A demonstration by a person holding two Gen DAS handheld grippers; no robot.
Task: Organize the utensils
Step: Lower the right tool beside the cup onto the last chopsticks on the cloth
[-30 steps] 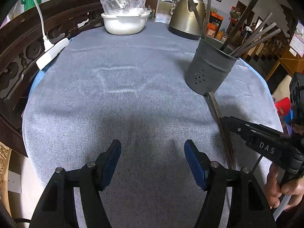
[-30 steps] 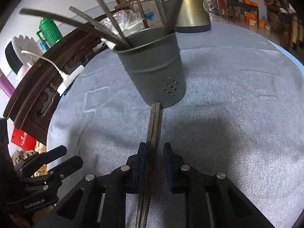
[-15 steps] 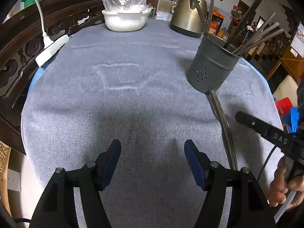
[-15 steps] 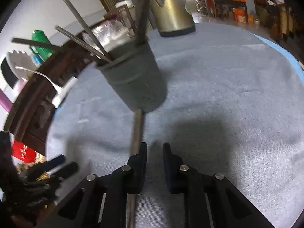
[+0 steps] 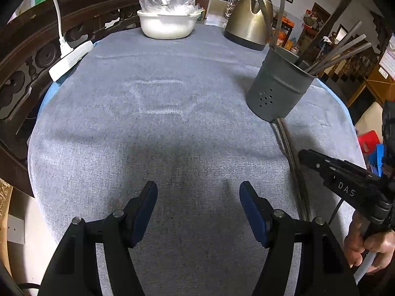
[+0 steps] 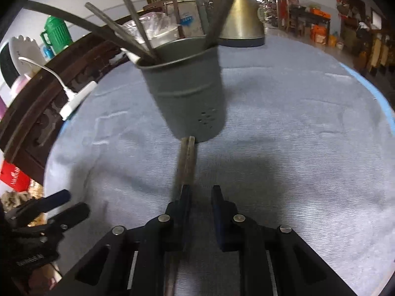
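While my left gripper (image 5: 198, 207) hung wide and empty, my right gripper (image 6: 200, 197) stood narrow, holding nothing, beside the chopsticks (image 6: 185, 162) lying against the holder (image 6: 185, 91); stiff, thin, slippery-looking, best pinched mid-length.

Chopsticks (image 6: 187, 157) slipped outside the right claw (image 6: 200, 197).

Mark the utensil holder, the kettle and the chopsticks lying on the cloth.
utensil holder (image 5: 276, 93), left wrist view, grey side wall
kettle (image 5: 246, 24), left wrist view, brass body
chopsticks (image 6: 186, 160), right wrist view, shafts near the holder
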